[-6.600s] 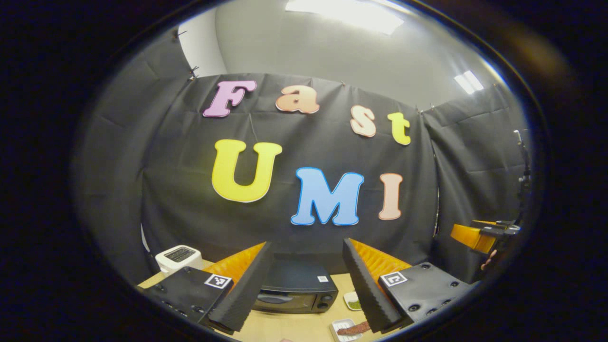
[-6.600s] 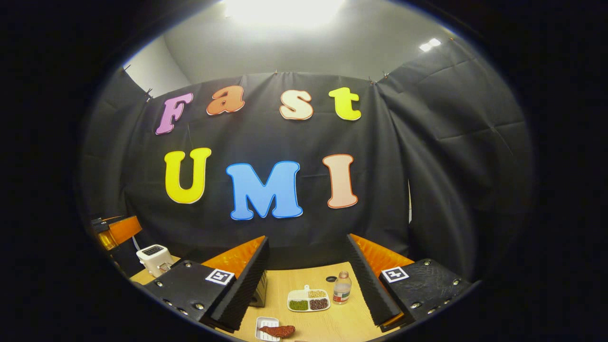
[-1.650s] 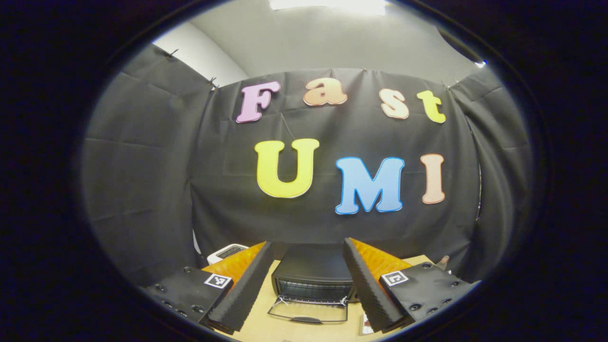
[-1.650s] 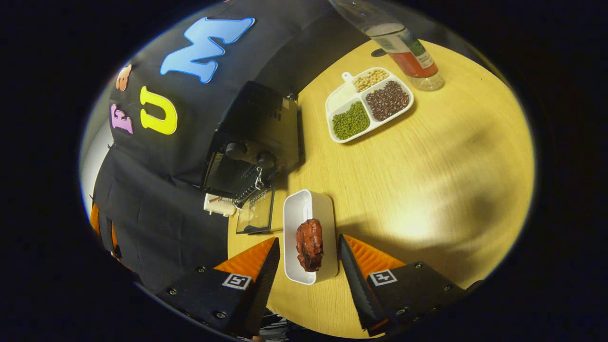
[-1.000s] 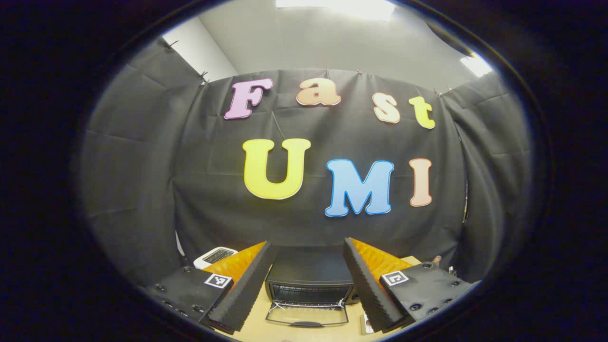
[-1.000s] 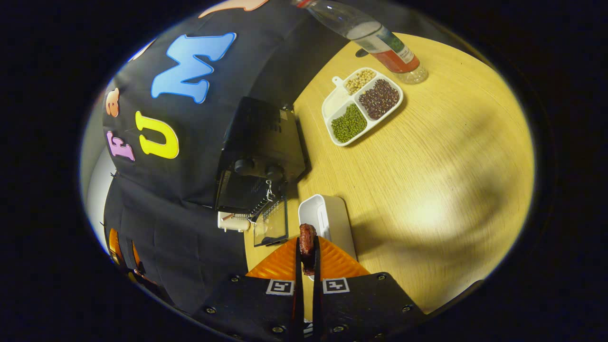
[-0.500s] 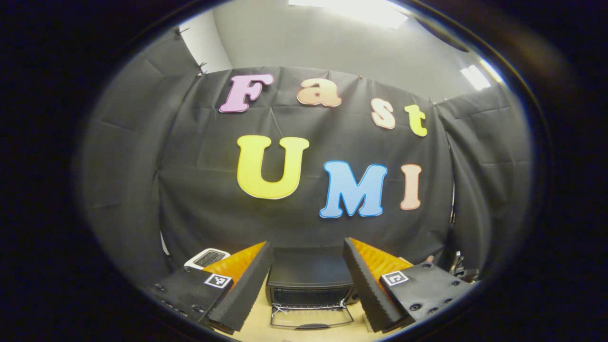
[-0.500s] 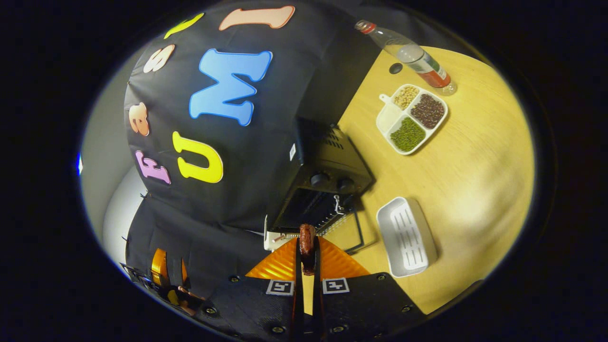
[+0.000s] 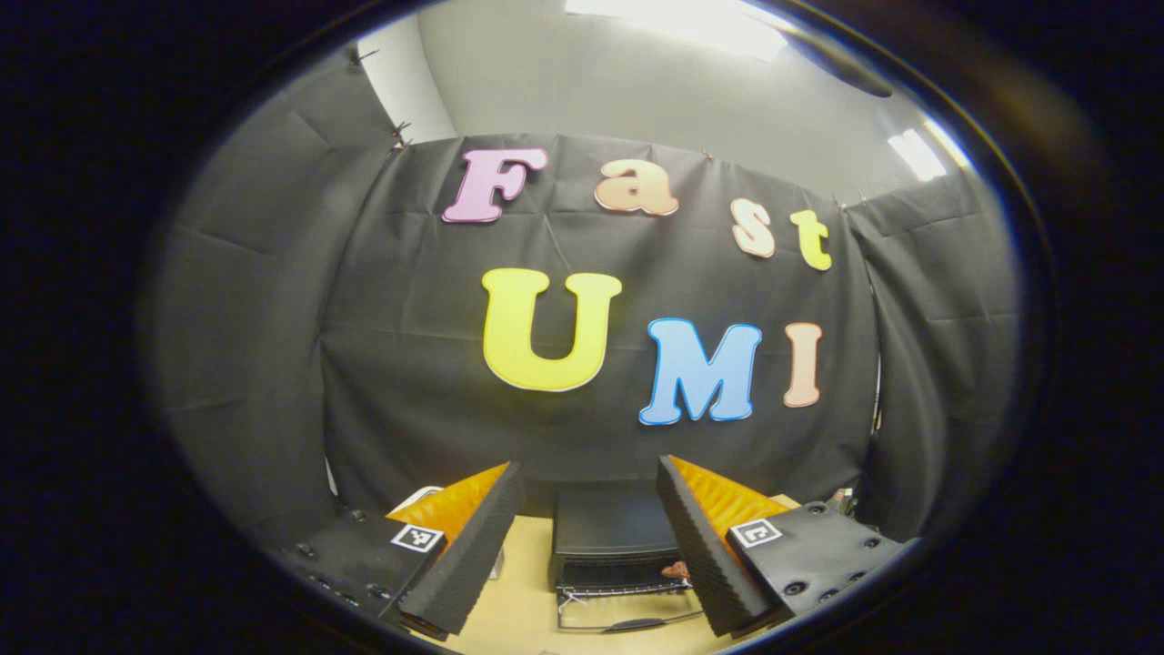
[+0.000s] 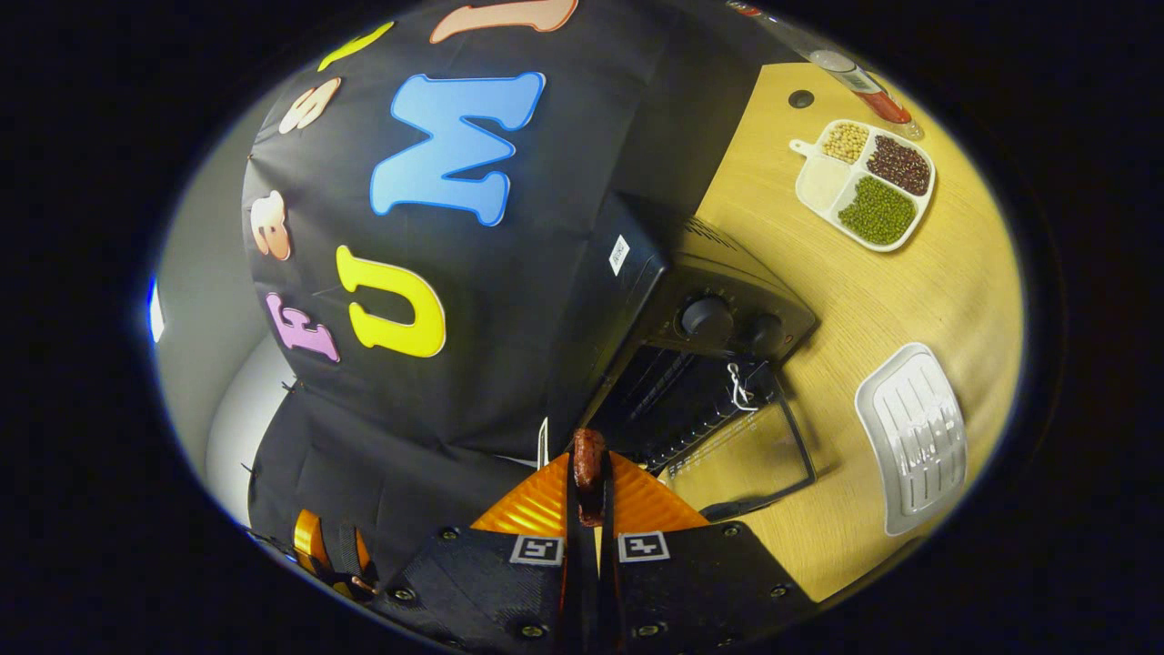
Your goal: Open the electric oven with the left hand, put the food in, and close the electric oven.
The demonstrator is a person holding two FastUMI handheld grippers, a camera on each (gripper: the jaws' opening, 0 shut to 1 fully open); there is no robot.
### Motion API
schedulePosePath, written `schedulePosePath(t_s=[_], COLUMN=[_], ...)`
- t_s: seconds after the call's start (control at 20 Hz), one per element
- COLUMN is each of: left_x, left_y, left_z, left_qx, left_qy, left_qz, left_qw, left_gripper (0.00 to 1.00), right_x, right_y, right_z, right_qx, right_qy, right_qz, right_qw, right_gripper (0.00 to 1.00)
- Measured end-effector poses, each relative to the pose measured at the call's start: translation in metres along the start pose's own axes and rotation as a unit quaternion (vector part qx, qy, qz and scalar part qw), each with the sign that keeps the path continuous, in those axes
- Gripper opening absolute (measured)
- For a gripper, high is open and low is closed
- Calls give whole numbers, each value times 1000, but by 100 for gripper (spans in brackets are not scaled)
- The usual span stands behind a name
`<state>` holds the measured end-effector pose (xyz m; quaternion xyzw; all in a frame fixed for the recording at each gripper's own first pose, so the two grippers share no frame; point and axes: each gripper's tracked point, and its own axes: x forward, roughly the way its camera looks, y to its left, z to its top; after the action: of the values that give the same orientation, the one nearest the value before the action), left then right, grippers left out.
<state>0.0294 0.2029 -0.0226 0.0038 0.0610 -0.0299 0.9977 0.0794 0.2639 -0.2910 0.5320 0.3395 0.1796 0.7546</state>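
The black electric oven [image 9: 617,532] stands on the wooden table with its glass door [image 9: 627,614] dropped open toward me. My left gripper [image 9: 587,487] is open and held back from the oven, which I see between its fingers. My right gripper [image 10: 587,496] is shut on a reddish-brown piece of meat [image 10: 588,455], held just in front of the oven's [image 10: 700,314] open mouth, above the lowered door [image 10: 750,455]. In the left gripper view the meat [image 9: 675,570] shows at the right edge of the oven opening. The oven rack is in shadow.
A white ribbed tray [image 10: 914,437] lies bare to the right of the oven door. Farther back sit a divided dish of beans [image 10: 864,186] and a bottle [image 10: 859,77]. A white toaster [image 9: 411,498] stands left of the oven. The black cloth wall hangs close behind.
My right gripper closed on the meat over the white tray, lifted it and carried it left to the oven's mouth. The tray is now bare. The oven door has gone from shut to open.
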Motion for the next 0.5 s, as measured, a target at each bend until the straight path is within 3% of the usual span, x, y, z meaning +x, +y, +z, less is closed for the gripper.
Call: schedulePosePath(t_s=[0.25, 0.5], left_x=[2, 3], left_y=[22, 38], left_z=[-14, -31], left_qx=[11, 19], left_qy=[23, 50], left_qz=[10, 13], left_qw=[1000, 998], left_gripper=[99, 100], right_x=[67, 120], right_y=[-26, -56], right_z=[3, -8], right_qx=[30, 39], right_qy=[-40, -44], right_qz=[-36, -79], right_qw=[998, 995], right_gripper=[8, 8])
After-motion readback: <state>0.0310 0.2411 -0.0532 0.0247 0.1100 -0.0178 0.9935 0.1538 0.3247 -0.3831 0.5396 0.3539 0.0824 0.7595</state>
